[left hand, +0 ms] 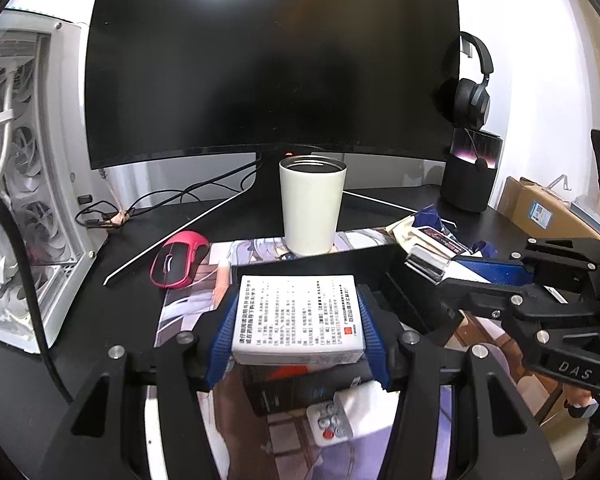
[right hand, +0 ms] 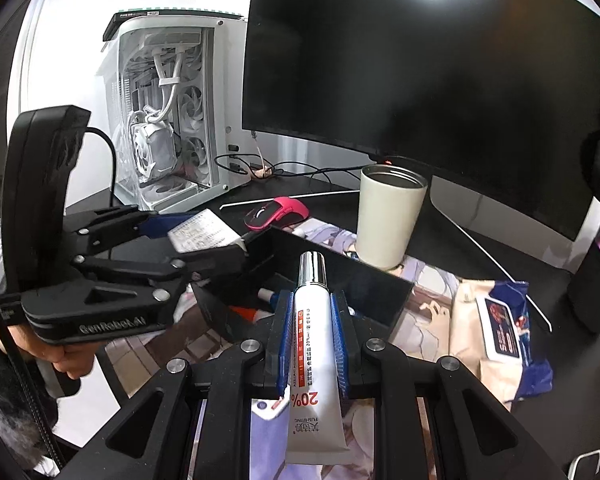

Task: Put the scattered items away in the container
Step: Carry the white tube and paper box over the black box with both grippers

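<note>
Through my left wrist camera, my left claw (left hand: 298, 320) is clamped on a white box (left hand: 298, 312) printed with small text, its blue pads pressing both long sides. Just beyond and below the box lies the black container (left hand: 384, 268), open-topped; under my claw I see a dark packet and a white item with round buttons, though I cannot tell whether they lie inside it. Straight ahead past the container a cream tumbler (left hand: 312, 208) stands on the printed mat (left hand: 188, 304), with a pink mouse (left hand: 178, 258) to the left of my claw on the table (left hand: 140, 220). My right claw (left hand: 428, 268) reaches in from the right. Through my right wrist camera, my right claw (right hand: 312, 332) is clenched on a white tube (right hand: 314, 344), its silver cap pointing forward over the container's (right hand: 364, 280) near wall. My left claw (right hand: 208, 240) with its box (right hand: 202, 234) hangs to the left over the container's far side. To the right of my claw a blue and cream wipes pack (right hand: 496, 332) lies on the mat (right hand: 424, 308).
</note>
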A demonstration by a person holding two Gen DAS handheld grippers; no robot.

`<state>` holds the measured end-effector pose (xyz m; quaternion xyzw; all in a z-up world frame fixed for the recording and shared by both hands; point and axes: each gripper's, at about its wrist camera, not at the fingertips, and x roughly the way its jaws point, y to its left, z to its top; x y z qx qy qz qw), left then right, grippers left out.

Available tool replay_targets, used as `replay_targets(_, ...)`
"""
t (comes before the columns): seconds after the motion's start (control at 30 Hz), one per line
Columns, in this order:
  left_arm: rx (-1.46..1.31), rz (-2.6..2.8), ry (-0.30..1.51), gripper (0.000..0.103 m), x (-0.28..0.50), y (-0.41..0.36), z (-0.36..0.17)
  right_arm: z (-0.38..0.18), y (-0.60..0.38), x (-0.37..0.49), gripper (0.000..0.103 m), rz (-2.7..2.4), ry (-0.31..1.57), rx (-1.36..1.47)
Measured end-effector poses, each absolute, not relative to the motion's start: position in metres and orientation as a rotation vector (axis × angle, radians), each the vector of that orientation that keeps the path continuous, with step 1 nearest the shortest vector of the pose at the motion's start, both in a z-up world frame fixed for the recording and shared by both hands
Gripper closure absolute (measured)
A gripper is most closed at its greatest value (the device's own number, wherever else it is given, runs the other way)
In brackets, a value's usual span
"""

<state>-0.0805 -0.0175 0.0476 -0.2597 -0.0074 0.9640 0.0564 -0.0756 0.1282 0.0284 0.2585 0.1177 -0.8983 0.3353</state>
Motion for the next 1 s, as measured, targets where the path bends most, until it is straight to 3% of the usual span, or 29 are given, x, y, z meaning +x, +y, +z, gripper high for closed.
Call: replay_targets(1.0, -0.910, 2.885, -0.092, 0.048, -0.141, -0.021, 0.028, 0.008, 0.105, -0.145, 0.086, -2.321, 0.312, 0.828)
